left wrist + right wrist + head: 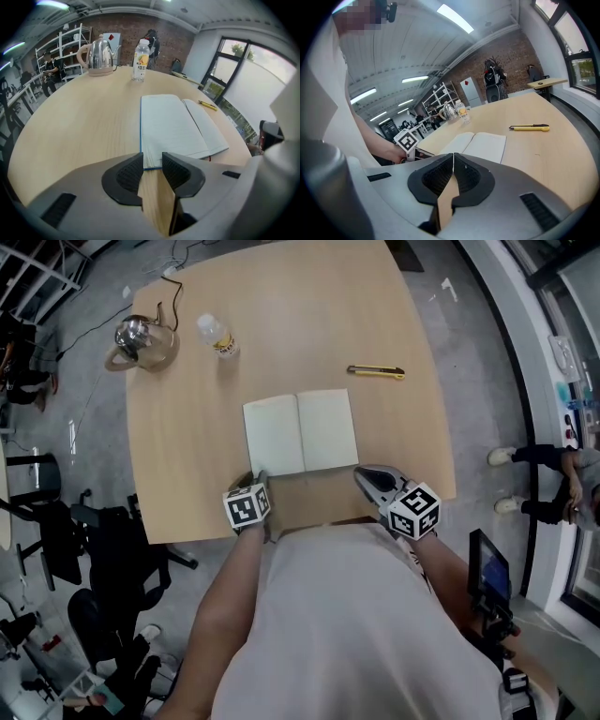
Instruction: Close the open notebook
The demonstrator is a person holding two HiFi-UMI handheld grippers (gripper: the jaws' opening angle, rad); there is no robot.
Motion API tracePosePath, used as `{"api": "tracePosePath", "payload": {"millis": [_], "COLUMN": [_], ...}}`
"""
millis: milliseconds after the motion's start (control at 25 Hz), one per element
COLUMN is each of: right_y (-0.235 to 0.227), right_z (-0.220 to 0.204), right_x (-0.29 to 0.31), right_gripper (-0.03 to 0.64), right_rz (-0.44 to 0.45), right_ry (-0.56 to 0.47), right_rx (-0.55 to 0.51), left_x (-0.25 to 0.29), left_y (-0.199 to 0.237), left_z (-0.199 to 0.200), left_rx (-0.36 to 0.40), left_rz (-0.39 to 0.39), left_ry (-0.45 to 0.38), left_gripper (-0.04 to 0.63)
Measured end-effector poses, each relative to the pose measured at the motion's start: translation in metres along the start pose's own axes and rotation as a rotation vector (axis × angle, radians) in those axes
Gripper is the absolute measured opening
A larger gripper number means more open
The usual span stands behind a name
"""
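Note:
The open notebook (300,432) lies flat in the middle of the wooden table (187,446), blank pages up. My left gripper (259,480) is at the notebook's near left corner. In the left gripper view its jaws (152,161) stand open, a narrow gap between them, and the near edge of the notebook's (173,124) left page sits right at the tips; the pads do not press on it. My right gripper (362,473) is at the near right corner, just off the page. Its jaws (453,159) are shut with nothing between them, and the notebook (480,144) lies just ahead.
A metal kettle (141,338) and a small bottle (217,336) stand at the table's far left. A yellow utility knife (377,371) lies beyond the notebook to the right. Office chairs (103,549) stand left of the table, and a person's legs (539,479) are at the right.

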State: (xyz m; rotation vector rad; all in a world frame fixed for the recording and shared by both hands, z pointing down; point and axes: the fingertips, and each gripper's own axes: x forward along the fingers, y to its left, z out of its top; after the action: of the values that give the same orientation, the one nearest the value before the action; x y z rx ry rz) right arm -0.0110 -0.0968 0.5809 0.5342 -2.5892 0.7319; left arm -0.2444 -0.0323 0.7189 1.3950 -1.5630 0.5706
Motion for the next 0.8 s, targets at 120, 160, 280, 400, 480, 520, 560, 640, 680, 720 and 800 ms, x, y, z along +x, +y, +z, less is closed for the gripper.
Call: {"api": "tracePosePath", "payload": {"millis": [120,160,280,400,480,520,560,640,680,720,800], "right_y": [-0.002,-0.002,-0.003,-0.002,-0.002,-0.002,-0.002,-0.002,-0.002,-0.002,-0.002], "right_z": [-0.001,-0.001,0.002,0.003,0.003,0.003,0.002,0.002,0.002,0.002,0.002], "right_x": [-0.002,-0.002,-0.001,0.000,0.001,0.001,0.001,0.001,0.001,0.001,0.001], "right_gripper": [0.017,0.017,0.017,0.017,0.017,0.017,0.017,0.017,0.017,0.017,0.017], "right_rz": [-0.007,-0.009,-0.011,-0.008,-0.007,-0.007,-0.008,-0.008,-0.008,-0.008,-0.009], "right_ry": [0.001,0.001,-0.001,-0.004,-0.003,-0.003,-0.003,-0.002,-0.003,-0.003,-0.005], "right_rx": [0.003,0.003,0.004,0.003,0.002,0.003,0.004,0.007,0.007,0.008,0.008], "left_x": [0.001,0.000,-0.001,-0.002,-0.002,-0.003,-0.003,-0.004,-0.006,-0.008,-0.015], "left_y": [0.002,0.002,0.002,0.003,0.006,0.007,0.008,0.009,0.009,0.009,0.006], "left_z": [-0.001,-0.001,-0.002,-0.002,-0.002,-0.002,-0.002,-0.001,0.000,0.001,0.004], "left_rx": [0.010,0.023,0.050,0.054,0.043,0.035,0.024,0.006,0.002,0.000,-0.012], "left_rz": [0.019,0.029,0.067,0.094,0.096,0.090,0.081,0.064,0.057,0.052,0.032], "left_ry": [0.005,0.009,0.014,0.007,-0.003,-0.008,-0.014,-0.027,-0.034,-0.042,-0.070], "left_gripper": [0.121,0.116,0.099,0.084,0.042,0.031,0.027,0.014,0.011,0.010,0.008]}}
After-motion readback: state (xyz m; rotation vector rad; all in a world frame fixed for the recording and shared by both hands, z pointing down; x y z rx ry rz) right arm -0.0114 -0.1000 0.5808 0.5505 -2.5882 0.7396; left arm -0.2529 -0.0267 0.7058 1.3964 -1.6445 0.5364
